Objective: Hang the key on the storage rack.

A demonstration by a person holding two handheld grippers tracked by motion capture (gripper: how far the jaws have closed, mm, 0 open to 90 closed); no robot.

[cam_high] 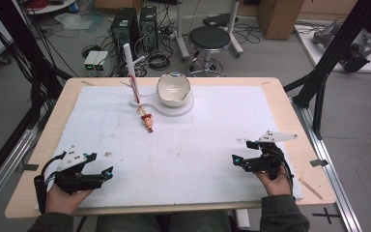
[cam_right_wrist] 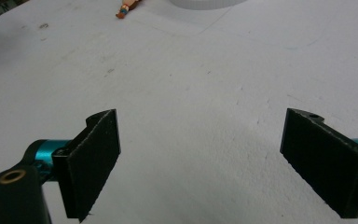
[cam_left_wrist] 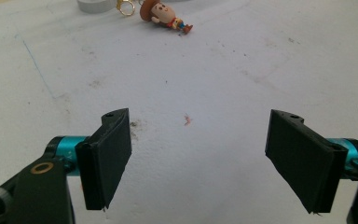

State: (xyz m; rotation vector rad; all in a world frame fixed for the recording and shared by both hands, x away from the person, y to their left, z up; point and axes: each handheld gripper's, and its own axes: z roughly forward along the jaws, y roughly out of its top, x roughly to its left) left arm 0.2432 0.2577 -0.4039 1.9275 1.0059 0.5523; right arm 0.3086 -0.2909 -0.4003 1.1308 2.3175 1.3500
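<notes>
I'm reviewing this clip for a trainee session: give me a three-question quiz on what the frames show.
1. True or false: the left gripper is shut on the cowboy figurine.
2. What lies nearest the figurine: A) the white stand with its bowl, B) the right gripper, C) the table's near edge?
3. How do the right gripper's jaws stand?

Key: 1. False; its jaws are wide apart over bare mat, and the figurine lies far ahead. 2. A. 3. Open, holding nothing.

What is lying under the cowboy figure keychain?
The cowboy figure keychain lies flat on the white mat, its gold ring beside the white stand base. The mat directly beneath the figure is covered.
</notes>
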